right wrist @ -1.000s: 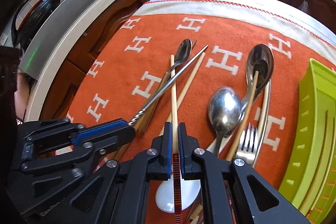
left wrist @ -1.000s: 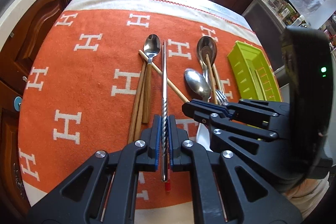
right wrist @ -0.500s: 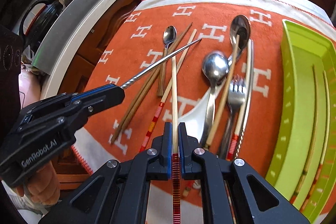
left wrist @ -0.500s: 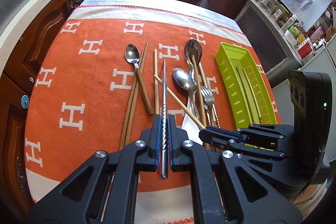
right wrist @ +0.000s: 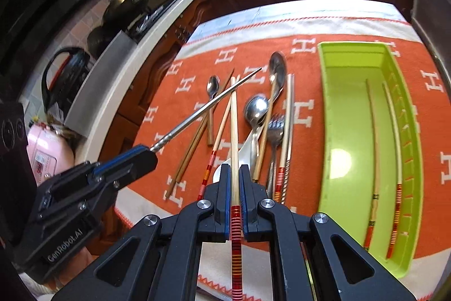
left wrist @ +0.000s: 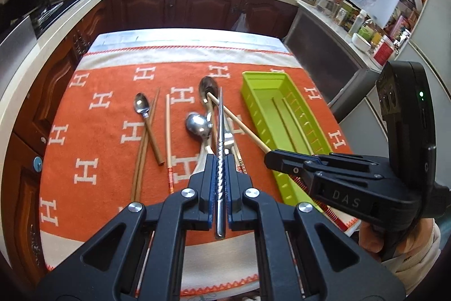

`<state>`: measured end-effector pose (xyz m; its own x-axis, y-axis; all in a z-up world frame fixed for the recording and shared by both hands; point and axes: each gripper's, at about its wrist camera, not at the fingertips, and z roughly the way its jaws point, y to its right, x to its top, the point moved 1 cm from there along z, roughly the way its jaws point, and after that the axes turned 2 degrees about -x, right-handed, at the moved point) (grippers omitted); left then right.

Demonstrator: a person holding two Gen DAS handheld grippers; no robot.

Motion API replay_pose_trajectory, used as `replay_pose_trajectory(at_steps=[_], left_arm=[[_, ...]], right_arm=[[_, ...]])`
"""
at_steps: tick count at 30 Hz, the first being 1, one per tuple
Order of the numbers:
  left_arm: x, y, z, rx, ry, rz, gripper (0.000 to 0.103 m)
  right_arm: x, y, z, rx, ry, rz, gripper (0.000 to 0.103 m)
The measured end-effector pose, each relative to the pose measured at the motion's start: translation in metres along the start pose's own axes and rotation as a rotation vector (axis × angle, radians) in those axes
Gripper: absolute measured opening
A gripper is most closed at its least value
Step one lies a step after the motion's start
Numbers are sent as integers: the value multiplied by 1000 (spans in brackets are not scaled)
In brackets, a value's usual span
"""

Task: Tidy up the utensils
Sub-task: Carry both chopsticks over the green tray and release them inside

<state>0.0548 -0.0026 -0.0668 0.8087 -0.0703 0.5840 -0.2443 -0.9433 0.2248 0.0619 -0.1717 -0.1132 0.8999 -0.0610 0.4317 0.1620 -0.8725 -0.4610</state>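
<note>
Left claw point(left wrist: 221, 174) clamps twisted steel chopstick point(left wrist: 220, 131).

We have lifted both tongs, the left tongs point(left wrist: 220, 182) with the metal chopstick point(left wrist: 220, 137) and the right tongs point(right wrist: 234, 189) with the bamboo chopstick point(right wrist: 234, 131), clear of the pile, toward the green tray point(right wrist: 352, 117).

"GenRobot.AI" on left tongs point(right wrist: 141, 157); "DAS" on right tongs point(left wrist: 274, 160)

Left gripper point(left wrist: 220, 174) clamped on a metal chopstick point(left wrist: 220, 131), held above the orange cloth point(left wrist: 93, 131). Right gripper point(left wrist: 272, 158) grips a wooden chopstick point(left wrist: 239, 123). Green tray point(left wrist: 265, 81) at right holds two chopsticks. Spoons point(left wrist: 197, 126) and fork lie on cloth.
</note>
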Motion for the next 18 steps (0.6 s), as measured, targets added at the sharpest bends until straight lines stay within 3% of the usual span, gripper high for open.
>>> replay_pose_trajectory(at_steps=[9,14,18], left_arm=[[28,75,27,-57,5,80,4],[30,106,67,-89,-80,99,4],[28,109,100,-124,-176,62,4]], right_arm=[[12,75,-53,-60,105,149,5],[19,113,-60,-112,119,193,5],[22,132,-50,-139,104,215,5]])
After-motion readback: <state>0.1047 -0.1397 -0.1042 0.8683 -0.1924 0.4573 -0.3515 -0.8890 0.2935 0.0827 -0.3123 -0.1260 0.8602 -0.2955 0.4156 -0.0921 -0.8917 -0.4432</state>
